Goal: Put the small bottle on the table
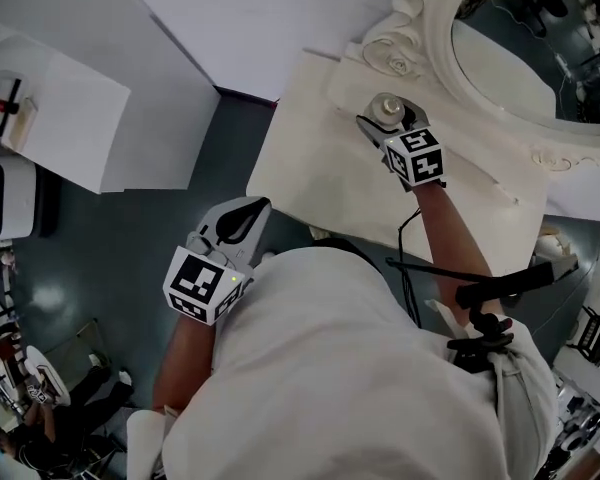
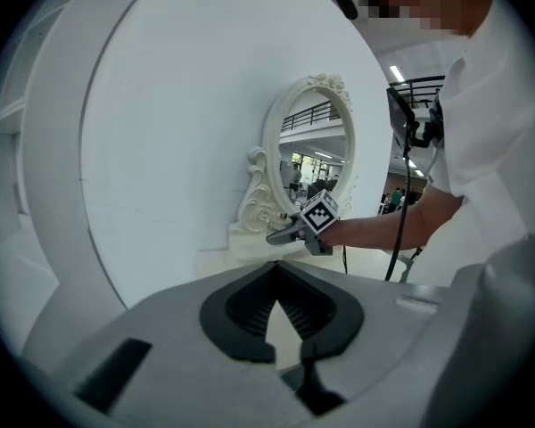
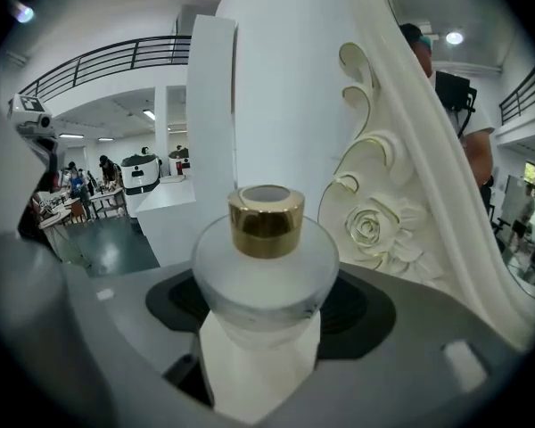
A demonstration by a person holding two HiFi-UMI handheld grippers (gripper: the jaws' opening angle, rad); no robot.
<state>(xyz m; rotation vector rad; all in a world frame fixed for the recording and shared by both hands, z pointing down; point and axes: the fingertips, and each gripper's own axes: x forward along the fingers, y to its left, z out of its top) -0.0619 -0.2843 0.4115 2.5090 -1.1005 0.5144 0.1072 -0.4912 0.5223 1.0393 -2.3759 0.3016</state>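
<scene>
Bottle (image 3: 266, 270) in right hand-held gripper (image 1: 388, 116), beside mirror frame (image 3: 367, 228).

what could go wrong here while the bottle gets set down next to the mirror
1. The small bottle sits in the fingers of the right gripper, close to the carved mirror frame. A slight drift sideways could knock it against the frame.
2. The bottle's rounded frosted body looks smooth, so it might slip or tilt in the grip.
3. If it is let go before its base lies flat on the table, it could tip over.
</scene>
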